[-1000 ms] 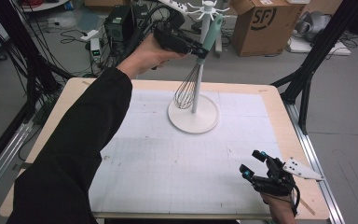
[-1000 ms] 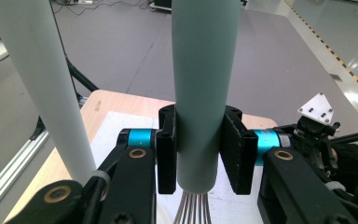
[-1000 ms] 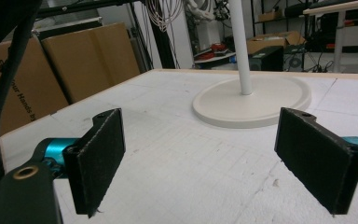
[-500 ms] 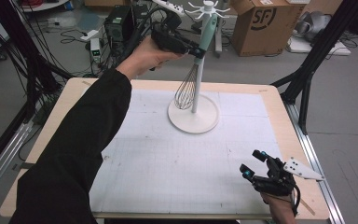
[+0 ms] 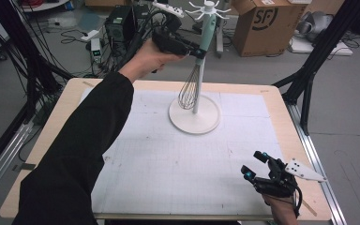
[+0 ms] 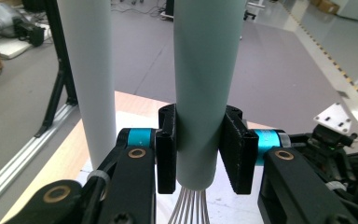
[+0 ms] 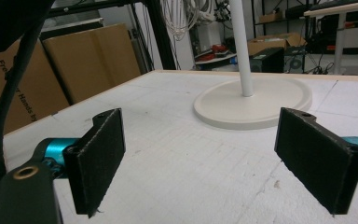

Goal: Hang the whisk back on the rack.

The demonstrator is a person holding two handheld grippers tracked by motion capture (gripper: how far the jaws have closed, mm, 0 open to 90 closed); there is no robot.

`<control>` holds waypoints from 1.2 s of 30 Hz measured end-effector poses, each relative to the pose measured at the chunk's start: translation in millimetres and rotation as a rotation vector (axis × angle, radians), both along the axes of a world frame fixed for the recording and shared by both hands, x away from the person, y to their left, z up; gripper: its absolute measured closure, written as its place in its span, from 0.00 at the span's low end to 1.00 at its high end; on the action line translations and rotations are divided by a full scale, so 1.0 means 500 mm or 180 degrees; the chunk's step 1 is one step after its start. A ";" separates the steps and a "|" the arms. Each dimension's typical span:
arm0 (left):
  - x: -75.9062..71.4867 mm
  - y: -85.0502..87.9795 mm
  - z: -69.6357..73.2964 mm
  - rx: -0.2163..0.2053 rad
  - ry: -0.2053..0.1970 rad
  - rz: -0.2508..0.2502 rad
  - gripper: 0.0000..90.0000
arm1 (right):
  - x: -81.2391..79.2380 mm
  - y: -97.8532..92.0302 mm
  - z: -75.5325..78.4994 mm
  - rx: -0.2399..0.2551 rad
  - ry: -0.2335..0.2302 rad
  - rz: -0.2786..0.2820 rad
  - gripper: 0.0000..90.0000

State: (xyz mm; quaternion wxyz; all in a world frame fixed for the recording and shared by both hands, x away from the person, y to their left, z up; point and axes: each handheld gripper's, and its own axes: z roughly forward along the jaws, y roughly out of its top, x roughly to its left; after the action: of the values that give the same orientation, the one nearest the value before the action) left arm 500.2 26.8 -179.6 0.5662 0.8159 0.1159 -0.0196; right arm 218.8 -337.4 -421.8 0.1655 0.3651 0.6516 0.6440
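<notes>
While the right gripper (image 5: 258, 165) rests on the near right surface (image 5: 168, 178) with fingers spread around nothing, the left gripper (image 5: 198, 50), far off, pinches the whisk (image 5: 191, 89) handle beside the stand (image 5: 201, 117) pole.

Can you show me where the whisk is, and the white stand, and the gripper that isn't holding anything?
whisk (image 5: 189, 92): high view, on its wire loops.
white stand (image 5: 194, 121): high view, on its round base.
right gripper (image 5: 254, 165): high view, midway between its open fingertips, low on the mat.
</notes>
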 end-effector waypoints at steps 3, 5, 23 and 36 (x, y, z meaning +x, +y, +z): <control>0.002 0.002 0.000 0.0019 -0.0008 0.0040 0.76 | -0.003 -0.002 0.001 -0.0013 -0.0011 -0.0013 0.17; 0.003 0.001 -0.003 0.0040 0.0009 0.0077 0.75 | -0.005 -0.004 0.001 -0.0034 -0.0019 -0.0025 0.17; -0.029 0.044 -0.054 -0.0181 -0.0084 0.0246 0.38 | -0.006 0.002 0.002 -0.0022 -0.0044 0.0000 0.17; -0.135 0.155 -0.104 -0.0287 -0.0348 0.0421 0.27 | 0.004 0.026 0.003 -0.0051 -0.0056 0.0056 0.17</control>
State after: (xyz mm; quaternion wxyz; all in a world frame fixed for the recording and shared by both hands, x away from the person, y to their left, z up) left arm 432.7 104.5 -231.8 0.6078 0.7800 0.1375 0.0571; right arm 221.0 -324.4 -420.3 0.1684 0.3524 0.6585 0.6434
